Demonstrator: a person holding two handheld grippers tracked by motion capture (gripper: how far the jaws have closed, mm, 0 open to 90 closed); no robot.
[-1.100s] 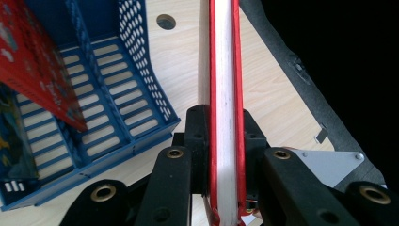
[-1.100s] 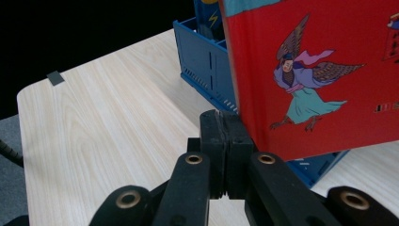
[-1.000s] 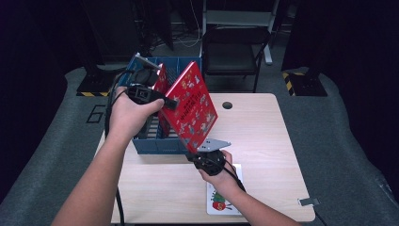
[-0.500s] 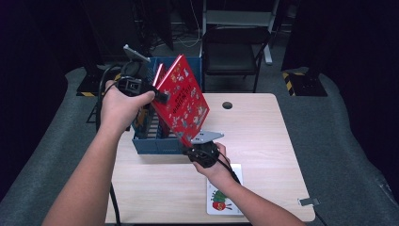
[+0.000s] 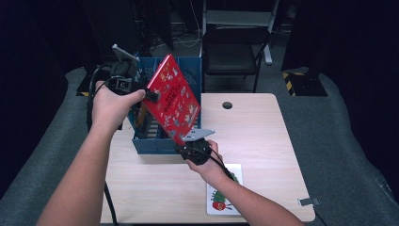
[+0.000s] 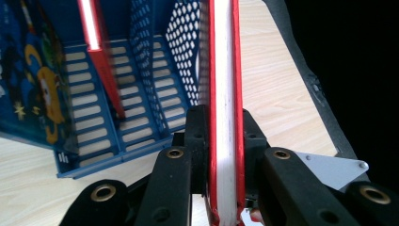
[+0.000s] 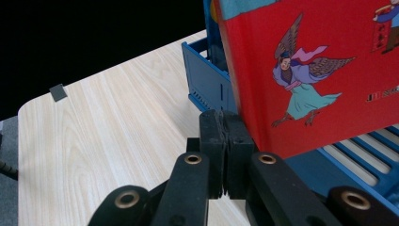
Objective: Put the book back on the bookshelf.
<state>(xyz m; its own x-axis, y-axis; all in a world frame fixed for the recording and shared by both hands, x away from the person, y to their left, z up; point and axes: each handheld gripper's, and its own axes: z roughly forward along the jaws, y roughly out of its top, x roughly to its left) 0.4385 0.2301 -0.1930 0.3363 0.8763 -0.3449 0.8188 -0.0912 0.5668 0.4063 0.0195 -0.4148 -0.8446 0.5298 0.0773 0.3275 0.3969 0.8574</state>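
Observation:
A red picture book [image 5: 174,103] hangs tilted above the blue slotted crate [image 5: 155,146]. My left gripper [image 5: 151,94] is shut on the book's upper left edge. In the left gripper view its jaws [image 6: 225,136] clamp the covers and white page edge of the book [image 6: 225,70]. My right gripper [image 5: 184,145] sits at the book's lowest corner, over the crate's front right corner. In the right gripper view its jaws [image 7: 225,136] are pressed together with nothing between them. The red book [image 7: 320,70] hangs just beside the right jaw, above the crate [image 7: 207,80].
In the crate [image 6: 141,70] a blue book [image 6: 28,70] and a thin red book [image 6: 99,61] stand in separate slots. A caterpillar picture book [image 5: 223,195] lies flat near the table's front edge under my right forearm. A dark chair [image 5: 230,52] stands behind the table.
Both hands have carried the red book leftward and slightly up. It now hangs more squarely over the crate, and the right gripper stayed at its lower corner.

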